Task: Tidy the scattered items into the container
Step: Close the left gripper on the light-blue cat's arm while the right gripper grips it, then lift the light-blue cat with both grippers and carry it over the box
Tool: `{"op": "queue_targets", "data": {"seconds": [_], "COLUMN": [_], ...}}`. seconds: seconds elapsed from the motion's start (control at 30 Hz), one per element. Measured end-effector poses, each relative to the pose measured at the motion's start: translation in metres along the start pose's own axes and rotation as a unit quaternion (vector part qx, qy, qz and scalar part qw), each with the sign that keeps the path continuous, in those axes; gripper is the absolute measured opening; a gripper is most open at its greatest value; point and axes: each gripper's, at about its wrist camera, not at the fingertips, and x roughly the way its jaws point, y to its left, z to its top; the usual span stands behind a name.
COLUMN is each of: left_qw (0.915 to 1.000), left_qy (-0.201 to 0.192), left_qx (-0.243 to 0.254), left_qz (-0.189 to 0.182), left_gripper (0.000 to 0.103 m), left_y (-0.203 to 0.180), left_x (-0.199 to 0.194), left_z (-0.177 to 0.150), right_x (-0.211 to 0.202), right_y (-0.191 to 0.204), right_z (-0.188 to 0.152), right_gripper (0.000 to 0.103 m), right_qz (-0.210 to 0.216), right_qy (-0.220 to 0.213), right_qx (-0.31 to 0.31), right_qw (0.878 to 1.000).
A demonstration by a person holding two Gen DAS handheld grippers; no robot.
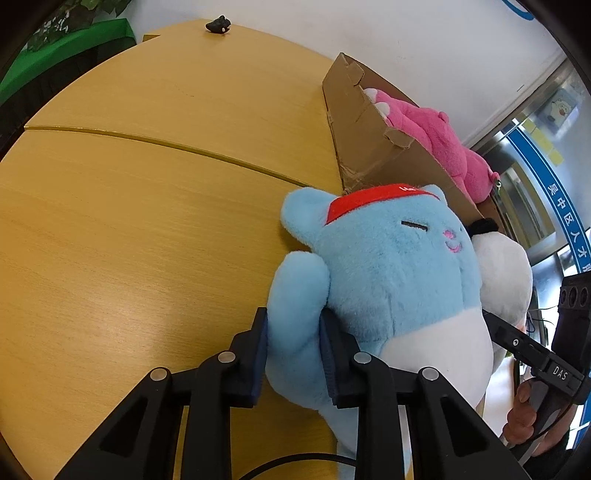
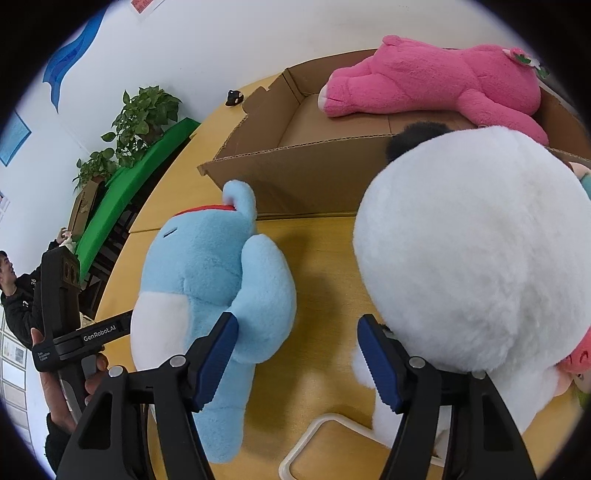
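Wooden table [image 1: 110, 221]: left gripper [image 1: 293, 354] clamps blue plush [image 1: 388, 277] arm, beside box [image 1: 362, 122].

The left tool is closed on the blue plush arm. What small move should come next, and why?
Probably lift the left tool up and toward the cardboard box: it already pinches the blue plush by one arm, the toy lies outside the box, and the box wall stands beside its head.

white wall [image 2: 229, 33], wooden table [image 1: 110, 221], potted plant [image 2: 144, 114].
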Motion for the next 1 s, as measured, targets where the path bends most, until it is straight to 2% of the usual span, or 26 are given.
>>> {"op": "queue_targets", "data": {"seconds": [0.1, 0.23, 0.33, 0.5, 0.63, 0.8, 1.0], "left_qw": [0.9999, 0.9999, 0.9999, 0.9995, 0.9967, 0.9887, 0.9737], "left_qy": [-0.002, -0.002, -0.001, -0.006, -0.04, -0.098, -0.166], "left_qx": [0.009, 0.012, 0.011, 0.026, 0.058, 0.101, 0.152], "left_qz": [0.011, 0.011, 0.003, 0.019, 0.04, 0.053, 0.038], "left_gripper": [0.027, 0.026, 0.026, 0.022, 0.021, 0.021, 0.021], "left_y": [-0.004, -0.003, -0.006, -0.017, -0.045, -0.082, -0.129], "left_x": [0.001, 0.002, 0.004, -0.003, -0.03, -0.073, -0.11], "left_z": [0.002, 0.003, 0.003, 0.004, 0.008, 0.034, 0.093], "right_x": [0.007, 0.018, 0.036, 0.04, 0.026, -0.009, -0.07], "right_y": [0.007, 0.022, 0.02, 0.013, 0.012, 0.017, 0.018], "right_z": [0.003, 0.004, 0.007, 0.005, 0.0, 0.01, 0.065], "right_gripper": [0.067, 0.053, 0.037, 0.028, 0.025, 0.024, 0.024], "right_qz": [0.003, 0.0, -0.02, -0.006, 0.005, 0.03, 0.051], "right_qy": [0.006, 0.007, 0.014, 0.019, 0.014, -0.038, -0.145], "right_qx": [-0.004, -0.032, -0.026, -0.022, -0.024, -0.012, -0.012], "right_qw": [1.0, 0.999, 0.999, 1.0, 1.0, 0.999, 0.988]}}
